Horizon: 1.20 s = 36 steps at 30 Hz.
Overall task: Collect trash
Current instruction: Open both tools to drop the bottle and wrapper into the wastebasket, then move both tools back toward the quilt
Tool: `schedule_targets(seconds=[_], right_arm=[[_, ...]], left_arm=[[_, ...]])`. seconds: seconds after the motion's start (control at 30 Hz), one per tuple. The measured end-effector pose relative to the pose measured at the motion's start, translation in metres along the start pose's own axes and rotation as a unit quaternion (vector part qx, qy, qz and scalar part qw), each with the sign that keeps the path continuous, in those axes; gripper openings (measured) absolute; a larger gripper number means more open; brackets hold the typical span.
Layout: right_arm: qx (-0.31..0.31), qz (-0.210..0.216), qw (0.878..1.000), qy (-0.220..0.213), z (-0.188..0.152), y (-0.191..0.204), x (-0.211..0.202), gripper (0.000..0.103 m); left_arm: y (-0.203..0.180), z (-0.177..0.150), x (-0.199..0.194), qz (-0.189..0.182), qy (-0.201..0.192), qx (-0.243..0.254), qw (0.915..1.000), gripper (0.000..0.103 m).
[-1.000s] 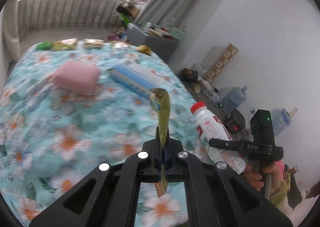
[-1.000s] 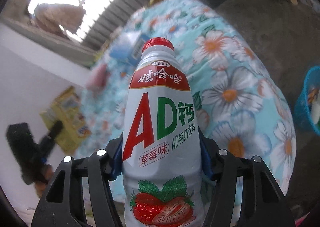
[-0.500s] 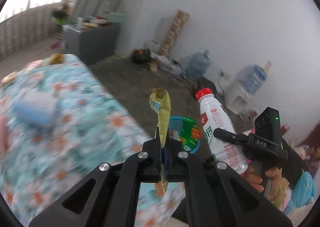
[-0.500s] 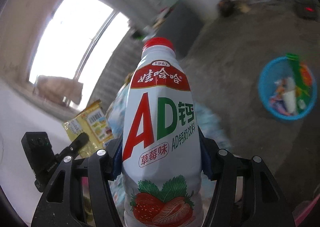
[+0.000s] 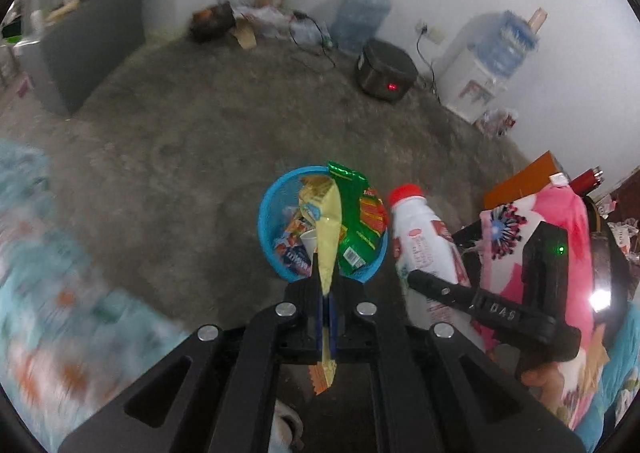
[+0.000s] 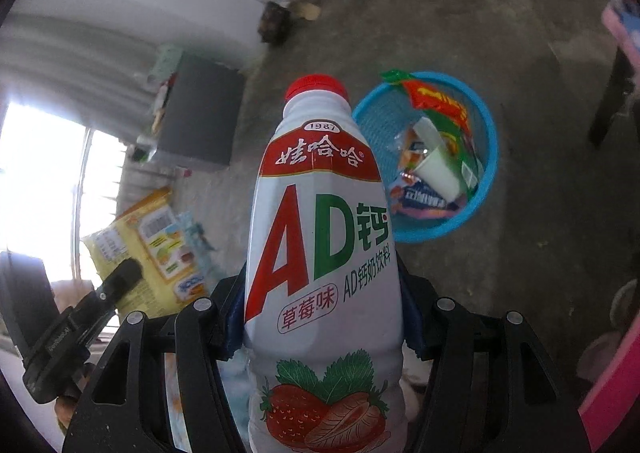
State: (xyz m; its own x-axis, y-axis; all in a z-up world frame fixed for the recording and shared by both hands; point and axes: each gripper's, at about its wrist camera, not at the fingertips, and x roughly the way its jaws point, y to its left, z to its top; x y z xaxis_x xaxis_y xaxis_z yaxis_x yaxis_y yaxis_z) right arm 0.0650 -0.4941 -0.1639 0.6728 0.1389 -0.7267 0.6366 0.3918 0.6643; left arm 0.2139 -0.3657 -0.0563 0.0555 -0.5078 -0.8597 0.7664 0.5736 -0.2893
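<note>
My left gripper (image 5: pixel 328 293) is shut on a thin yellow snack wrapper (image 5: pixel 326 229) that stands up between the fingers, held above and in front of a blue trash basket (image 5: pixel 267 229) on the floor. The basket holds a green snack bag (image 5: pixel 360 213) and other wrappers. My right gripper (image 6: pixel 320 317) is shut on a white AD milk bottle (image 6: pixel 324 253) with a red cap; the same bottle (image 5: pixel 424 245) shows at the right in the left wrist view. The basket (image 6: pixel 490 157) lies beyond the bottle, to its right. The yellow wrapper (image 6: pixel 152 241) shows at the left.
A grey concrete floor (image 5: pixel 180 125) surrounds the basket. A floral bedspread (image 5: pixel 52 293) is at the left. A black cooker (image 5: pixel 386 71), water jugs (image 5: pixel 362 15) and a dispenser (image 5: pixel 476 81) stand by the far wall. A grey cabinet (image 5: pixel 92 49) is at far left.
Both grippers have swung away from the bed toward the floor. The blue basket is now straight ahead and closer. Both keep their hold.
</note>
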Motion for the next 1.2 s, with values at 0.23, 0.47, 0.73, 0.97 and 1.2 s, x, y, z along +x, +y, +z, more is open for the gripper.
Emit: schedule_targets(seconds=[0.23, 0.47, 0.73, 0.97, 1.2], right_arm=[[-0.014, -0.051, 0.999, 0.0, 0.056, -0.013, 0.056, 0.076], [-0.014, -0.08, 0.997, -0.022, 0.031, -0.017, 0.046, 0.076], [-0.045, -0.078, 0.995, -0.048, 0.001, 0.014, 0.027, 0.077], [-0.094, -0.048, 0.993, -0.048, -0.023, 0.06, 0.004, 0.085], [-0.15, -0.004, 0.989, -0.014, -0.046, 0.107, -0.004, 0.088]], left_arm=[[-0.008, 0.048, 0.086, 0.024, 0.024, -0.017, 0.9993, 0.06], [-0.002, 0.032, 0.067, 0.02, 0.01, -0.027, 0.9994, 0.063], [-0.015, 0.012, -0.012, 0.014, -0.05, 0.0, 0.9986, 0.067], [-0.009, -0.028, -0.111, 0.012, -0.131, 0.003, 0.9913, 0.074], [0.044, -0.104, -0.21, 0.048, -0.209, -0.049, 0.9754, 0.081]])
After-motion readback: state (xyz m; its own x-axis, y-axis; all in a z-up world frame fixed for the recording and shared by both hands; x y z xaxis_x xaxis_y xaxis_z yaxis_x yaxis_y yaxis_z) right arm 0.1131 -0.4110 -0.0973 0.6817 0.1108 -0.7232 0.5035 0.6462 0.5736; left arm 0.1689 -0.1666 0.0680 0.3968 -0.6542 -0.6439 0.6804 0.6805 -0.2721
